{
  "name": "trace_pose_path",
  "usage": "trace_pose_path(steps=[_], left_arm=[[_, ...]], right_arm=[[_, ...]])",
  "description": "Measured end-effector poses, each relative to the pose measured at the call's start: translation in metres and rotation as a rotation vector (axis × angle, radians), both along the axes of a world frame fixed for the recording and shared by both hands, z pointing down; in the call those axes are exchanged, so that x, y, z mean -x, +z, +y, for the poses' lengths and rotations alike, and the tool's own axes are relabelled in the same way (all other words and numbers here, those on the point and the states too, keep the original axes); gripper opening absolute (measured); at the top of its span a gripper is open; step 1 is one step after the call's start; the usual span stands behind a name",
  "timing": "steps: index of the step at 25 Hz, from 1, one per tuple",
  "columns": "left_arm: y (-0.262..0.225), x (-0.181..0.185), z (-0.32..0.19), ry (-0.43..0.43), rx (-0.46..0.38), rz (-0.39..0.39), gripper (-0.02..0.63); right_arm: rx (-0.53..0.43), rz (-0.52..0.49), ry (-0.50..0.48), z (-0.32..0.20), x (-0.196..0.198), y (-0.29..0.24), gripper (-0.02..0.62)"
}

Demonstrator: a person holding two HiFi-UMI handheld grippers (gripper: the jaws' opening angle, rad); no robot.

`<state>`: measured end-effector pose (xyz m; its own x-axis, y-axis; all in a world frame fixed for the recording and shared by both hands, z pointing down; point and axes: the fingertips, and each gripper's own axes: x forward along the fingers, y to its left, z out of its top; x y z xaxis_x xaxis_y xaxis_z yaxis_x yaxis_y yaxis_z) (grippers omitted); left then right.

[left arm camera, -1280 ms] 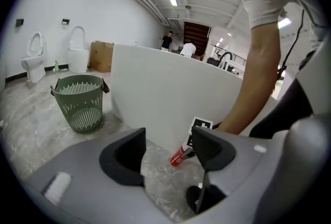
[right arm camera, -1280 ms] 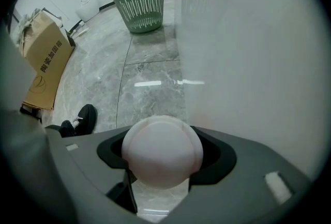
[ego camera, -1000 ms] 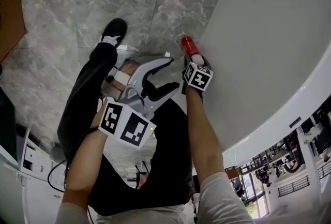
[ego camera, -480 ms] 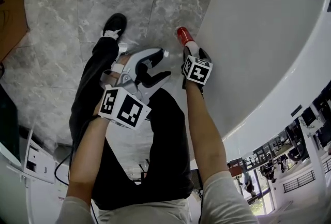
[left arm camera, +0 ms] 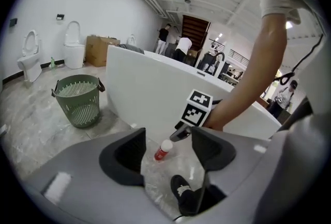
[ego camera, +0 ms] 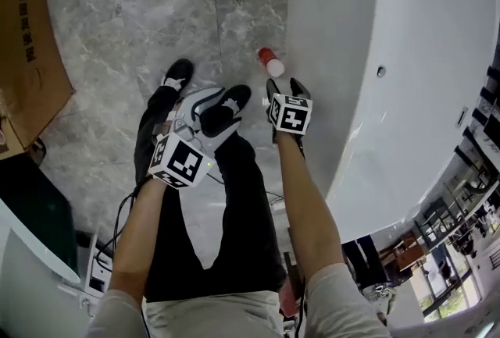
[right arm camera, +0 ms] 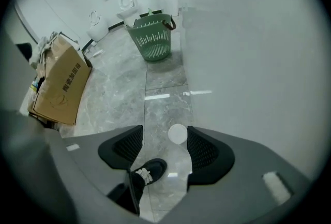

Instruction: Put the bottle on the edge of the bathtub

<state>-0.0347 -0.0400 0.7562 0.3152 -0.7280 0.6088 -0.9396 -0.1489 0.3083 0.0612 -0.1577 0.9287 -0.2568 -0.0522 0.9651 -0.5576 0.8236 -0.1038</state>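
Observation:
A small red bottle with a white cap (ego camera: 270, 62) (left arm camera: 162, 150) stands on the marble floor at the foot of the white bathtub (ego camera: 367, 55) (left arm camera: 150, 88). My right gripper (ego camera: 283, 85) (right arm camera: 165, 133) hangs just above it, pointing almost straight down. Its jaws have just been closing a little, but they are still wide apart. From above, the cap (right arm camera: 177, 134) shows between them, close to the right jaw, and neither pad presses on it. My left gripper (ego camera: 212, 101) (left arm camera: 168, 136) is open and holds nothing, to the left of the bottle.
A green slatted basket (left arm camera: 80, 99) (right arm camera: 154, 36) stands by the tub's far end. A cardboard box (ego camera: 27, 55) (right arm camera: 59, 83) sits on the floor to the left. The person's black shoe (ego camera: 178, 72) is near the bottle. Toilets (left arm camera: 72, 44) line the far wall.
Both grippers have risen. The right one was down around the bottle and is now above and apart from it. The bottle stays on the floor, and the head view has pulled back.

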Motion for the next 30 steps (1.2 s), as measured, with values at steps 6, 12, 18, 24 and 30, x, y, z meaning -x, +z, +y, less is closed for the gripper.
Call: trace_pose_path(steps=[6, 12, 18, 24, 30], left_arm=[[-0.047, -0.012, -0.011, 0.166, -0.034, 0.041, 0.333], [-0.104, -0.027, -0.004, 0.356, -0.053, 0.015, 0.333], [-0.169, -0.023, 0.027, 0.455, -0.042, 0.021, 0.332], [-0.234, -0.004, 0.055, 0.436, -0.052, 0.041, 0.331], [-0.289, -0.015, 0.056, 0.523, -0.091, 0.031, 0.332]], right_arm=[[-0.024, -0.089, 0.127, 0.021, -0.023, -0.083, 0.272], [-0.064, -0.119, 0.318, 0.048, -0.059, -0.162, 0.272], [-0.129, -0.199, 0.489, 0.092, -0.066, -0.262, 0.272], [-0.166, -0.351, 0.56, 0.15, -0.048, -0.358, 0.273], [-0.252, -0.432, 0.663, 0.181, -0.055, -0.424, 0.273]])
